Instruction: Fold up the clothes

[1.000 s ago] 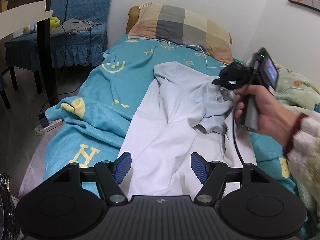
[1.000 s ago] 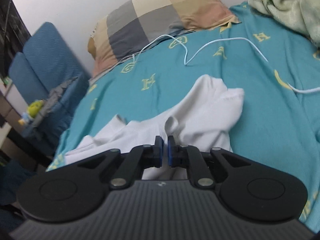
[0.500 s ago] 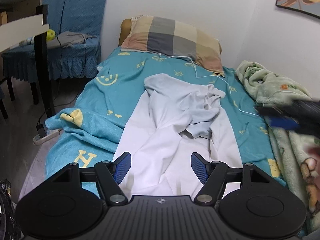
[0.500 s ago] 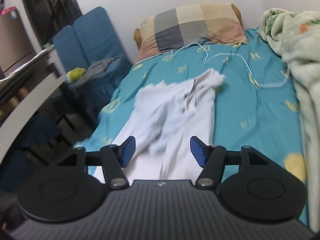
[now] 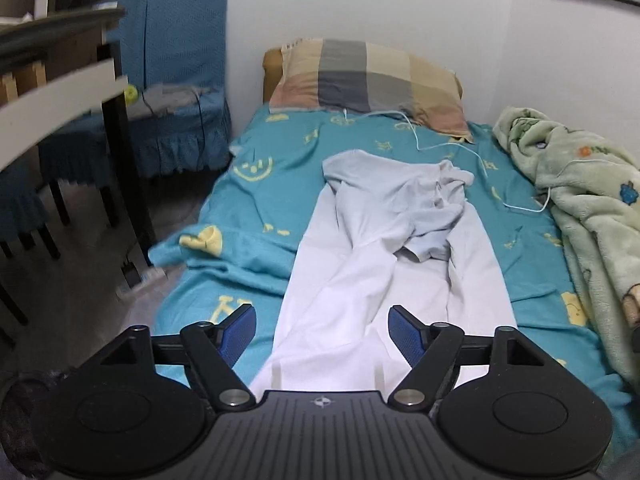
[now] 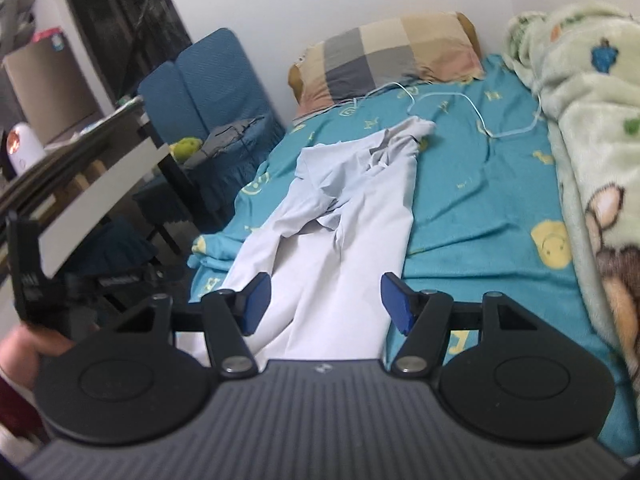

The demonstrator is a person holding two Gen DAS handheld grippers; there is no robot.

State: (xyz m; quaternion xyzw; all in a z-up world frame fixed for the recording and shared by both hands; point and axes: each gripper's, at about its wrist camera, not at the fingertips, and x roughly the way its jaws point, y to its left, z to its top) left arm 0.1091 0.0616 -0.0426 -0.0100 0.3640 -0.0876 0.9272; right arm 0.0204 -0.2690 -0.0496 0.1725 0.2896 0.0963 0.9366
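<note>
A pale white shirt lies lengthwise on the teal bedspread, its far half bunched and folded over, its near hem flat towards me. It also shows in the right wrist view. My left gripper is open and empty, held above the shirt's near hem. My right gripper is open and empty, also back over the near hem. The left hand with its gripper body shows at the left of the right wrist view.
A checked pillow lies at the head of the bed. A white cable trails across the bedspread. A green blanket is heaped along the right side. A blue covered chair and a dark table stand left.
My right gripper let go of the shirt's far part, opened and pulled back to the near end of the bed. The left gripper also drew back a little.
</note>
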